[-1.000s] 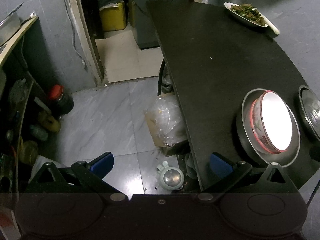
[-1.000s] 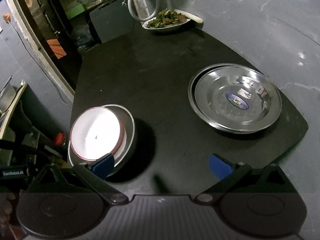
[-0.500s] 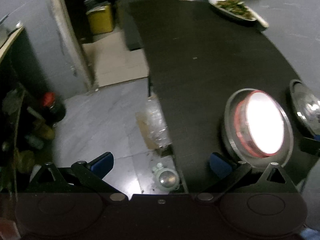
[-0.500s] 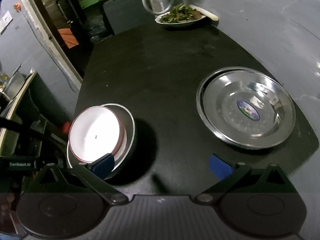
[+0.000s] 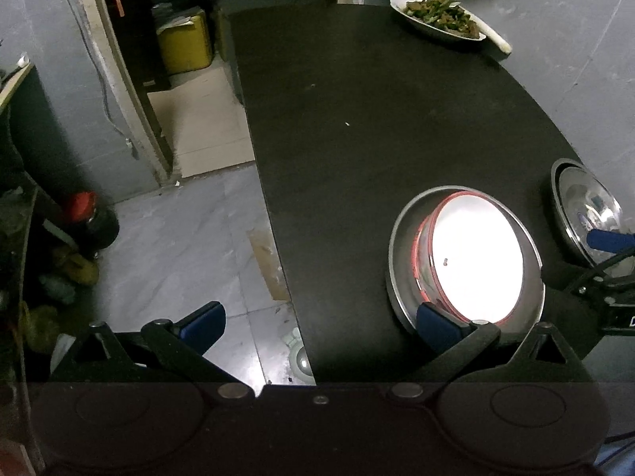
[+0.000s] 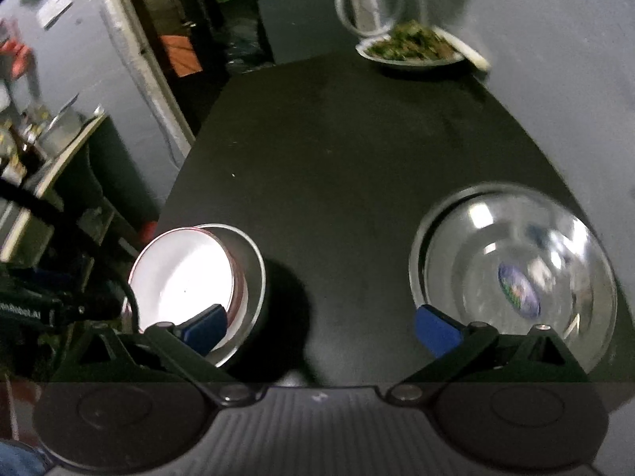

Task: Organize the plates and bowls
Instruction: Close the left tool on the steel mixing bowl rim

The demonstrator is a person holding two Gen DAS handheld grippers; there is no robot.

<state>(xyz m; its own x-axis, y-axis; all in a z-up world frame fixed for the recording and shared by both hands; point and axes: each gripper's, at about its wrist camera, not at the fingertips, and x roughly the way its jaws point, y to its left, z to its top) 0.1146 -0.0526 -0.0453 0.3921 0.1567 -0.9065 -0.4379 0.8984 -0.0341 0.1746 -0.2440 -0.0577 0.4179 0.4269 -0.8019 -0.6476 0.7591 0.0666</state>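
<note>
A white bowl with a red rim (image 5: pixel 476 261) (image 6: pixel 182 273) sits inside a steel bowl (image 5: pixel 401 238) (image 6: pixel 254 261) near the black table's front left edge. Stacked steel plates (image 6: pixel 512 254) (image 5: pixel 587 206) lie at the front right. My left gripper (image 5: pixel 317 321) is open, its right finger just before the steel bowl's rim, its left finger over the floor. My right gripper (image 6: pixel 321 325) is open above the table's front edge, between the bowls and the plates, holding nothing.
A white dish of green vegetables (image 5: pixel 436 20) (image 6: pixel 412 47) stands at the table's far end. Left of the black table (image 5: pixel 377 119) is grey tiled floor, a doorway with a yellow container (image 5: pixel 182 43), and a cluttered shelf (image 5: pixel 24 261).
The left gripper has shifted right and forward, so its right finger now reaches the steel bowl. The right gripper has dropped closer to the table; both stay open.
</note>
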